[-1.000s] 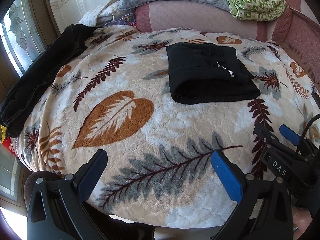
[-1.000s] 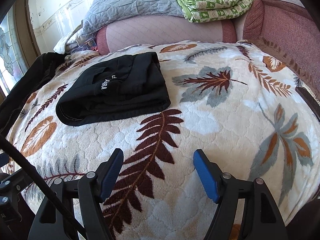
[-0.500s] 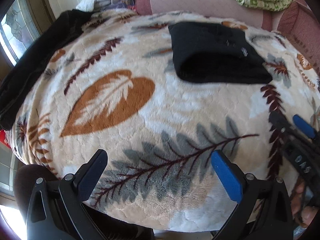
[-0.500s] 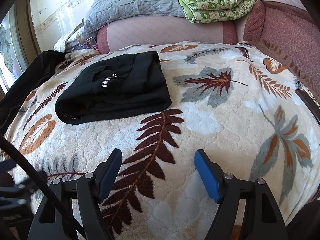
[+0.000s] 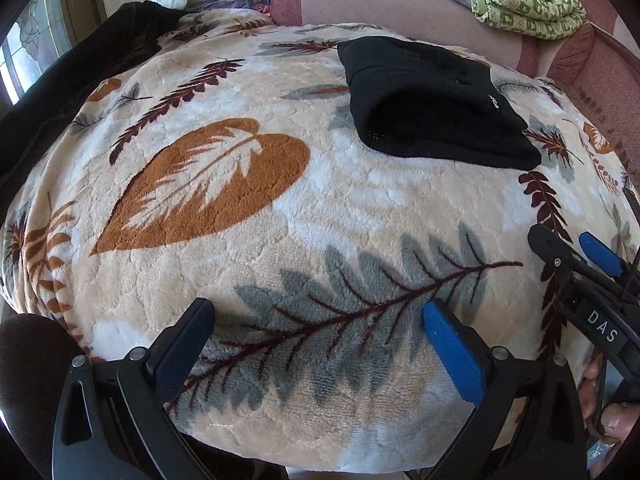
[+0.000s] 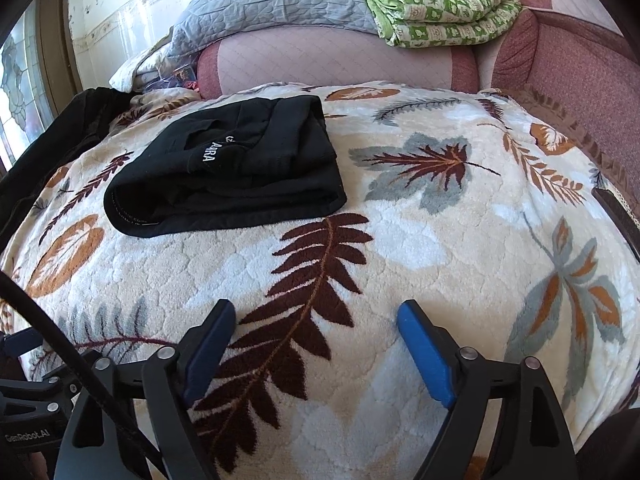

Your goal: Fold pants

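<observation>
The black pants (image 5: 432, 108) lie folded into a compact rectangle on the leaf-patterned blanket (image 5: 240, 184), toward its far side; they also show in the right wrist view (image 6: 228, 176) with white lettering on top. My left gripper (image 5: 320, 340) is open and empty, low over the blanket's near edge, well short of the pants. My right gripper (image 6: 316, 344) is open and empty, also near the front edge. The right gripper shows at the right edge of the left wrist view (image 5: 588, 280).
A second black garment (image 5: 68, 80) lies along the blanket's left edge. A pink sofa back (image 6: 336, 60) carries a grey quilt (image 6: 276, 0) and a folded green patterned blanket (image 6: 440, 12). A window (image 6: 20, 92) is at the left.
Both grippers have stayed open and empty. The left gripper has dropped lower and drawn nearer the blanket's front edge. The right gripper has barely shifted.
</observation>
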### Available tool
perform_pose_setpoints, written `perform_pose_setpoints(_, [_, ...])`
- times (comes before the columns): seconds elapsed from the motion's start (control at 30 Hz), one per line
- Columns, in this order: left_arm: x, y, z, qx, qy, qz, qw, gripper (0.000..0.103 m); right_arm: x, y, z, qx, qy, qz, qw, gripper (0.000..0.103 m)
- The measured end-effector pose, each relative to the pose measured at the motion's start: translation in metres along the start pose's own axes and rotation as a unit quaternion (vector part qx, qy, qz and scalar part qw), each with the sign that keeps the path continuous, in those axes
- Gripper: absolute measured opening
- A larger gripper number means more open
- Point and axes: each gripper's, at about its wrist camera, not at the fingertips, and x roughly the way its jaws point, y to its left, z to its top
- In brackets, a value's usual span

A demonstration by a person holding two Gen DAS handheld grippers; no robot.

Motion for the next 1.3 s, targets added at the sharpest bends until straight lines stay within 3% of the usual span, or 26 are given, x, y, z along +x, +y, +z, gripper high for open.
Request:
perform_pose_setpoints(0.13, [-0.002,-0.002,-0.003,0.007,-0.010,0.003,0.9999,0.103,0.003,0.001,-0.003,0.000,-0.007,0.018,1.000,0.101])
perform_pose_setpoints(0.33, [-0.008,0.003,-0.002,0.015,-0.007,-0.026,0.9995,0.102,0.008,0.003,0.006,-0.012,0.032,0.022,0.999,0.102])
perform_pose_setpoints(0.4, [-0.016,0.014,0.000,-0.002,-0.016,-0.054,0.9984,0.097,0.007,0.002,0.016,-0.012,0.061,0.030,0.998,0.100])
perform_pose_setpoints(0.47, [-0.024,0.021,0.004,-0.009,-0.025,-0.068,0.9973,0.084,0.003,-0.013,0.032,0.028,0.072,0.073,0.994,0.090])
perform_pose_setpoints(0.53, [-0.029,0.026,0.012,-0.013,-0.028,-0.078,0.9965,0.076,0.000,-0.029,0.048,0.067,0.073,0.097,0.990,0.088])
perform_pose_setpoints(0.63, [-0.027,0.030,0.033,-0.023,-0.016,-0.119,0.9925,0.075,0.008,-0.054,0.078,0.128,0.079,0.118,0.982,0.075])
perform_pose_setpoints(0.77, [-0.010,0.030,0.072,-0.054,0.013,-0.176,0.9829,0.075,0.038,-0.066,0.108,0.144,0.081,0.134,0.977,0.065])
perform_pose_setpoints(0.93, [0.021,0.021,0.113,-0.070,0.016,-0.208,0.9754,0.075,0.063,-0.077,0.102,0.198,0.082,0.199,0.956,0.065])
perform_pose_setpoints(1.1, [0.056,-0.005,0.132,-0.049,0.057,-0.218,0.9732,0.075,0.076,-0.066,0.101,0.175,0.095,0.211,0.957,0.063])
perform_pose_setpoints(1.17, [0.055,-0.016,0.135,-0.028,0.058,-0.205,0.9767,0.062,0.083,-0.059,0.098,0.176,0.108,0.227,0.952,0.033])
perform_pose_setpoints(1.2, [0.053,-0.020,0.137,-0.018,0.057,-0.193,0.9793,0.060,0.083,-0.057,0.097,0.173,0.109,0.228,0.952,0.029])
perform_pose_setpoints(1.23, [0.047,-0.025,0.140,-0.004,0.052,-0.186,0.9811,0.056,0.081,-0.055,0.097,0.168,0.106,0.230,0.953,0.015])
perform_pose_setpoints(1.3, [0.040,-0.028,0.146,0.018,0.043,-0.176,0.9833,0.052,0.073,-0.054,0.098,0.171,0.099,0.249,0.948,0.013])
